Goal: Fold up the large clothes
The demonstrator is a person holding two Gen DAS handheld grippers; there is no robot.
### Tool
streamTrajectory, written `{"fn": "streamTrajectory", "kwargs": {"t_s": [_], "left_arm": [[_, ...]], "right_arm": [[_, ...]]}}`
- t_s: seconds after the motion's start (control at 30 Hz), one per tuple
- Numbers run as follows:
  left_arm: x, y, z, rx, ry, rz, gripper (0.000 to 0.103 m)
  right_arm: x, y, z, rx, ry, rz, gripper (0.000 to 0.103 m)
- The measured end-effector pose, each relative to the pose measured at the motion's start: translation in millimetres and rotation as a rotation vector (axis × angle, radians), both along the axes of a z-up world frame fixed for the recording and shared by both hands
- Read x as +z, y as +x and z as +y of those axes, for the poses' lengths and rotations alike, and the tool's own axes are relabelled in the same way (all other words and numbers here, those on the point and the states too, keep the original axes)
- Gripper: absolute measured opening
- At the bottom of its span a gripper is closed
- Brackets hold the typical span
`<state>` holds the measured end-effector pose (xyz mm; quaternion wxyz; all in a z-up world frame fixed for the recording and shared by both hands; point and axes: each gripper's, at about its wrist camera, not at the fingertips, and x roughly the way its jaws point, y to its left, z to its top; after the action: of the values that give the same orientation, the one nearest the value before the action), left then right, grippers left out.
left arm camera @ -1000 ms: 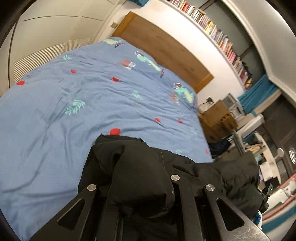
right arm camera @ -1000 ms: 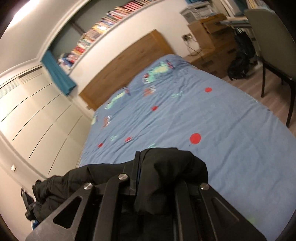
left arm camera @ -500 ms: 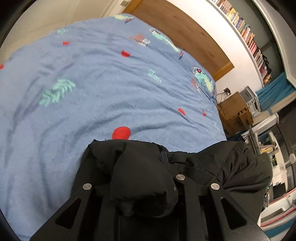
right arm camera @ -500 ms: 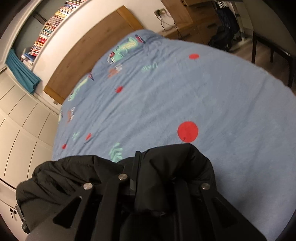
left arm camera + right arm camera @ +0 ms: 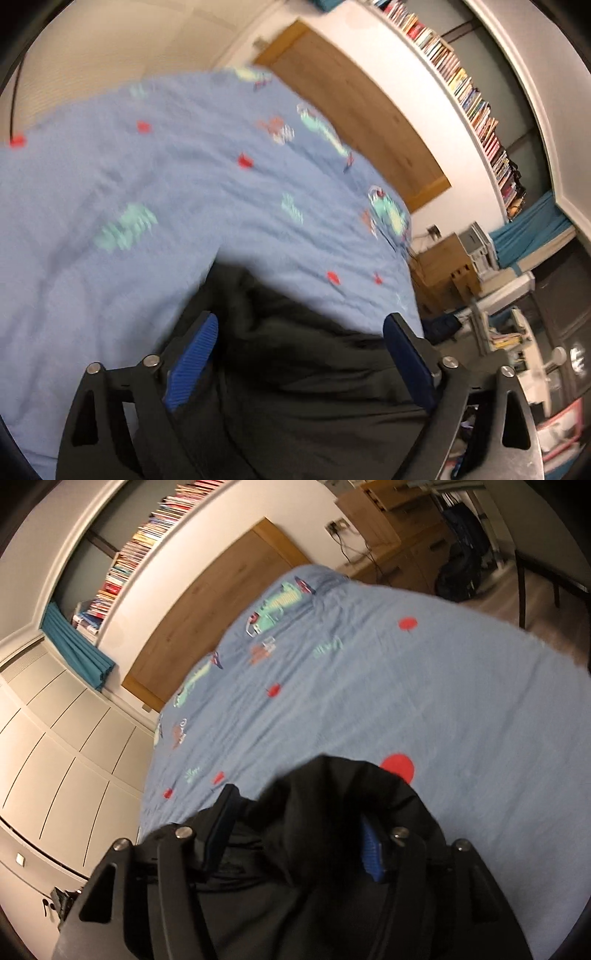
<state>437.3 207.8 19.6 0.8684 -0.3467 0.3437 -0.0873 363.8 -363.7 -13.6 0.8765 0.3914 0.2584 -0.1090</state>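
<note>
left gripper: jaws had just been opening, stood wide, black jacket lay loose between pads | right gripper: just opening, about half apart, jacket bunched between fingers, released | jacket dropped on bed, probably for folding

Both grippers are sporting the same look: the left gripper and the right gripper are showing matte black frames with triangular cutouts, silver round screw heads, and ribbed blue pads lining the fingers.
</note>
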Motion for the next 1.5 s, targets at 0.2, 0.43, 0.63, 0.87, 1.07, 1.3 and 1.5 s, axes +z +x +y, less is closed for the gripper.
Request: {"fn": "streamTrajectory", "kwargs": {"t_s": [0.2,0.43,0.63,0.87,1.07,1.3,1.5], "left_arm": [[37,-31,-22,-0.018,0.167,-0.036,0.090],[23,-60,-86,-0.112,0.279,-0.048,0.090],[-8,-53,-155,-0.217,0.373,-0.042,0.091],[-39,-1,-199,-0.182,0.555,-0.029,0.092],[-66,41,-212,-0.112,0.619,0.011,0.095],[-86,50,-229,-0.083,0.690,0.017,0.097],[-97,53,-232,-0.072,0.687,0.022,0.098]], "right_arm": [[53,-24,20,0.030,-0.121,-0.046,0.059],[73,-32,112,0.212,-0.331,-0.042,0.059],[49,-13,193,0.363,-0.463,-0.027,0.059],[5,42,226,0.417,-0.561,0.057,0.059],[-22,86,208,0.388,-0.539,0.104,0.059],[-57,105,194,0.364,-0.511,0.136,0.059],[-69,113,195,0.360,-0.516,0.146,0.059]]}}
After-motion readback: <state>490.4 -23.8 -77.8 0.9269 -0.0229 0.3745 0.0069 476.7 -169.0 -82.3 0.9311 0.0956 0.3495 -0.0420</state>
